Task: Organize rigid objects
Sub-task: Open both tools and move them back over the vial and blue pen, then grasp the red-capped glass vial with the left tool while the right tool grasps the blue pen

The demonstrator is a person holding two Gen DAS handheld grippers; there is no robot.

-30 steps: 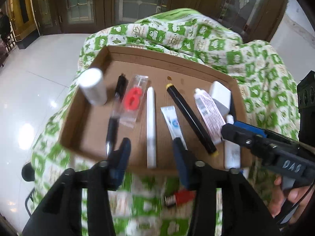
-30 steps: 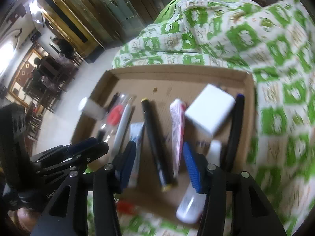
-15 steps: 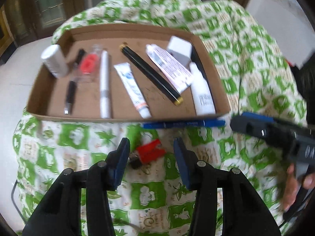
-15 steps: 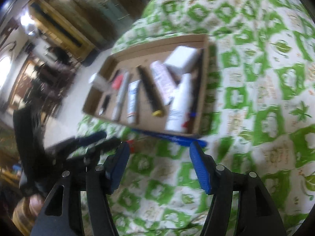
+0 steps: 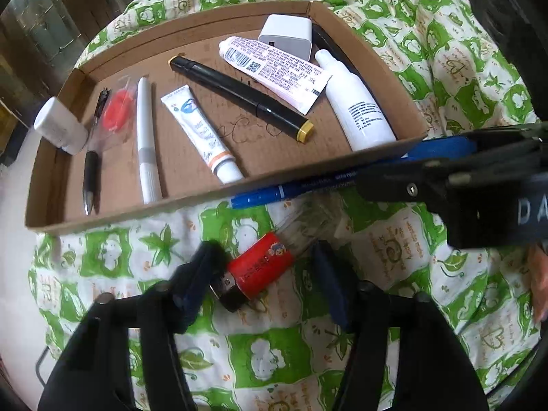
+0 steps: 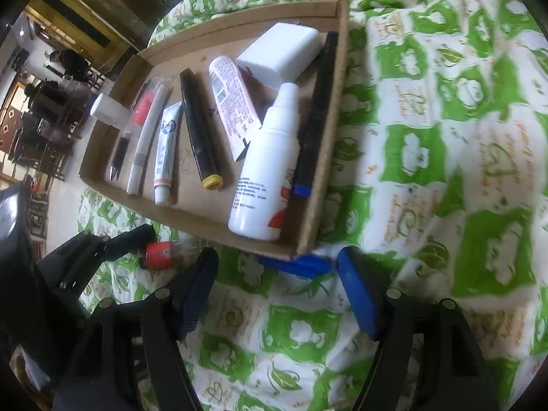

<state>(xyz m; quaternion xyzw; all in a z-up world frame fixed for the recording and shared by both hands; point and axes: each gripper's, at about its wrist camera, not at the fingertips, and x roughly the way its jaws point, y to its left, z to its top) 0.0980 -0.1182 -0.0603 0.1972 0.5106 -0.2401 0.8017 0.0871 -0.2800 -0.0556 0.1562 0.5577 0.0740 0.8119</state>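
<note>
A shallow cardboard tray (image 5: 308,171) (image 6: 322,171) lies on a green and white cloth. It holds a white bottle (image 5: 356,102) (image 6: 267,164), black marker (image 5: 239,96) (image 6: 198,126), tubes, pens and a white charger (image 5: 286,36). A red lighter (image 5: 260,269) (image 6: 158,253) lies on the cloth in front of the tray, between the fingers of my open left gripper (image 5: 263,284). A blue pen (image 5: 308,186) (image 6: 294,265) lies along the tray's front wall. My open right gripper (image 6: 277,291) hovers just before the pen's end.
The cloth (image 6: 445,137) covers a soft, uneven surface that drops off on the left to a shiny floor (image 5: 13,185). Chairs and people show far left in the right wrist view (image 6: 51,102). The right gripper's body (image 5: 479,185) crosses the left wrist view.
Both grippers have pulled back from over the tray and dropped toward the cloth in front of it. The left now straddles the red lighter; the right has closed in on the blue pen.
</note>
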